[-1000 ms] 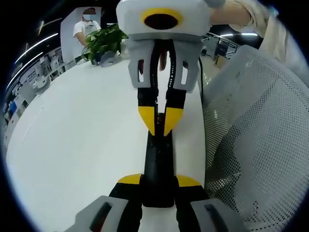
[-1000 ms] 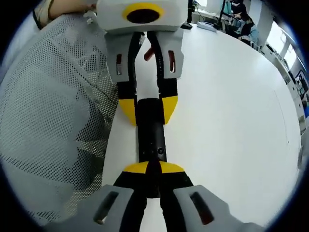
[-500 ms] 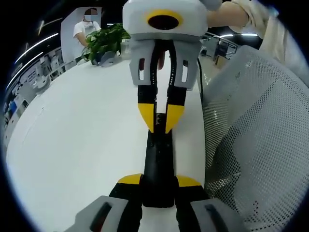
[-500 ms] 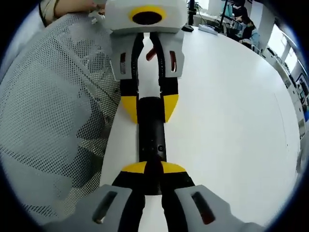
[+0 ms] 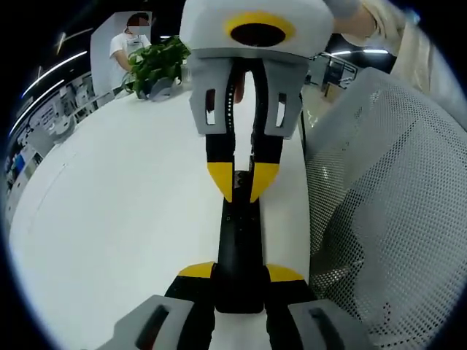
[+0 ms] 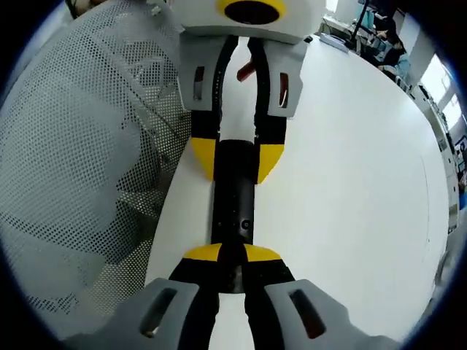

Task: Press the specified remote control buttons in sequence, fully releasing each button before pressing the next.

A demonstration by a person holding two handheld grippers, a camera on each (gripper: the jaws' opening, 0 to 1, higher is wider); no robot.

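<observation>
The left gripper (image 5: 241, 273) clamps the near end of the black remote (image 5: 238, 240), which lies lengthwise on the white table (image 5: 124, 211). The right gripper (image 6: 232, 254), jaws pinched together, rests its tips on the remote's top. A mesh chair back (image 5: 387, 219) stands beside the table edge.

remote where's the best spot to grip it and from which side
Grip the remote across its narrow width at one end, coming in along its long axis. It is a slim black bar lying flat on the table, so its long sides suit two jaws. The left hand-held gripper already clamps its near end this way, leaving the buttons free for the right hand-held gripper.
</observation>
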